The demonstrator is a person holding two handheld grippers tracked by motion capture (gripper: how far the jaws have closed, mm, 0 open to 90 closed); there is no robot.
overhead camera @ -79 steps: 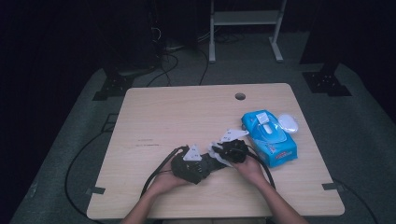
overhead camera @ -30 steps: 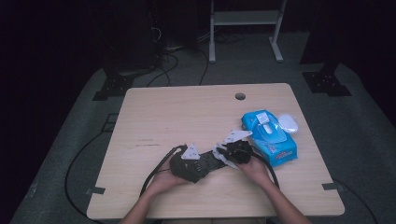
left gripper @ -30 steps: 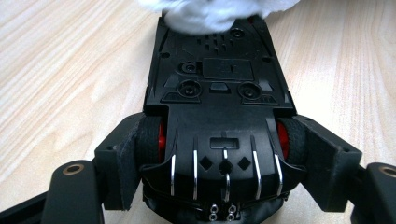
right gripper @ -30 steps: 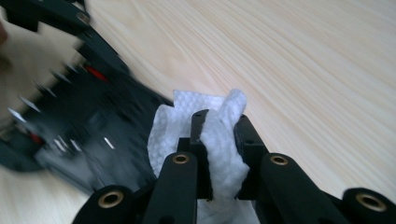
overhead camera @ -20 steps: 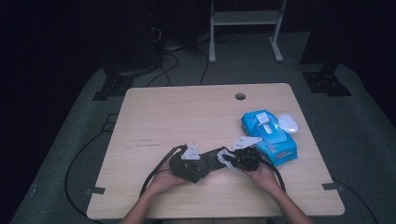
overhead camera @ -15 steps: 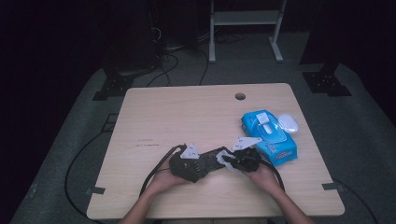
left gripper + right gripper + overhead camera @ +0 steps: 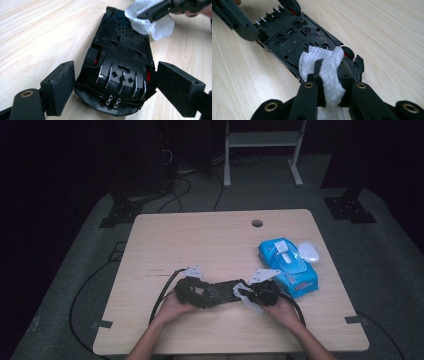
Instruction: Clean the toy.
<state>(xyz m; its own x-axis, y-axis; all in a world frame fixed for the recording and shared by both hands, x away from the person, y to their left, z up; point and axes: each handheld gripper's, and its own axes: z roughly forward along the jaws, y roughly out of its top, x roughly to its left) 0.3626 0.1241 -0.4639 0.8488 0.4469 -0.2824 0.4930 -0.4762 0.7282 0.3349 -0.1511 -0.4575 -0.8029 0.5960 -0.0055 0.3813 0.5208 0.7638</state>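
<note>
We record a black toy car [image 7: 307,40] lying upside down on the pale wood-grain surface [image 7: 387,30], its underside up, with screw holes and a red wheel hub showing. Our right gripper [image 7: 330,72] has its jaws clamped on a folded white wipe [image 7: 329,75], which is pressed onto the car's underside at its near end. At the upper left corner we note the other gripper's jaw [image 7: 234,17], beside the car's far end.

Wooden table [image 7: 200,240] on grey carpet [image 7: 75,285] (dark room).
</note>
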